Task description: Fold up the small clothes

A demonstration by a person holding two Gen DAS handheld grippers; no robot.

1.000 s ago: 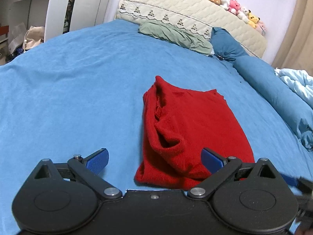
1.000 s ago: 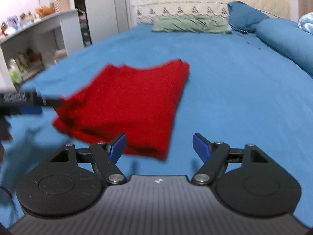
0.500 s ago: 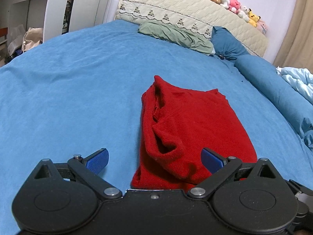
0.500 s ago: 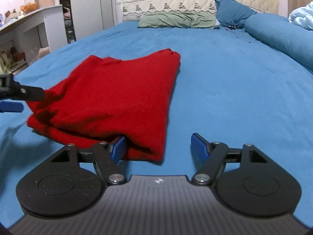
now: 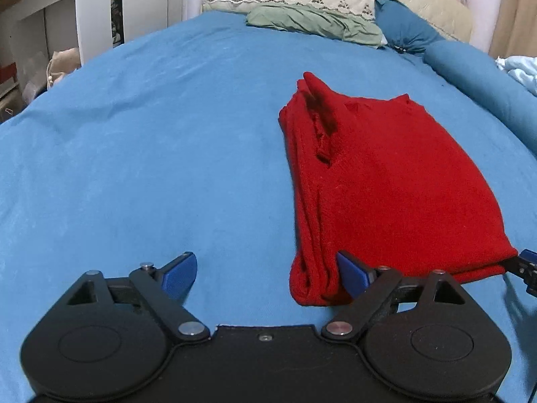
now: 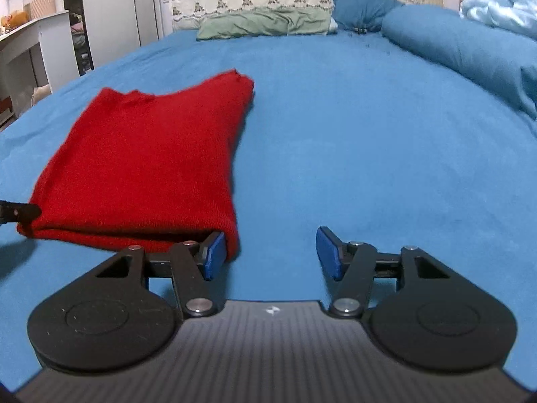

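Folded red knit garment (image 5: 386,181) lies flat on blue bedsheet (image 5: 151,154).

No readable text, labels, brands or numbers in either view.

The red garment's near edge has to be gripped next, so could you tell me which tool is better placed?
Both: the left tool straddles the red garment's near-left corner and the right tool its near-right; both have been closing.

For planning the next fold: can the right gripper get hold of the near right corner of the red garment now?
Probably yes. The right gripper is open at the red garment; its corner sits at the left pad, and only bare blue bedsheet surrounds it.
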